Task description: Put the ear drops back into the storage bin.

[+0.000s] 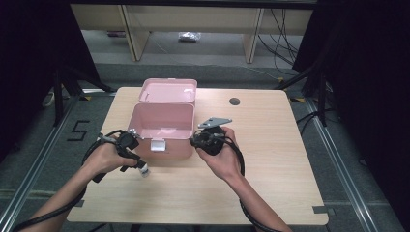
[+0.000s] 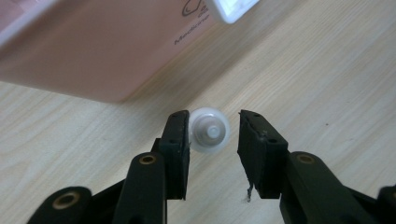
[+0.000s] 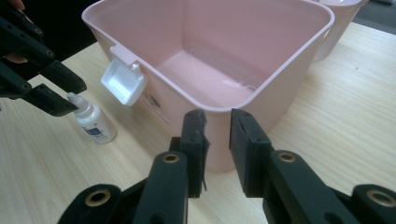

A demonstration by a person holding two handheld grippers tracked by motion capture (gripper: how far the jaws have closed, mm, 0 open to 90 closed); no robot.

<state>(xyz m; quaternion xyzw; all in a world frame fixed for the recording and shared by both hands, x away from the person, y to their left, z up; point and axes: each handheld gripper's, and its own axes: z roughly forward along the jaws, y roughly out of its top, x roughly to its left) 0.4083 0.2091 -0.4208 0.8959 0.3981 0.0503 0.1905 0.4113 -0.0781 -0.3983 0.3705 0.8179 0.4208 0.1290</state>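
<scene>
Between parted left gripper [image 2: 214, 135] jaws, bottle [image 2: 209, 130]

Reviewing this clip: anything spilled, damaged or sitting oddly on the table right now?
Nothing stands out. The pink box sits squarely, open and empty, its lid back. The small white bottle stands upright on the table, no spill around it, with the left gripper open around its cap.

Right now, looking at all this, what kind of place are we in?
Probably a lab or recording workspace, not a home: a bare wooden table ringed by black curtains, loose cables trailing on the floor behind, and a taped number marking the floor beside it.
</scene>
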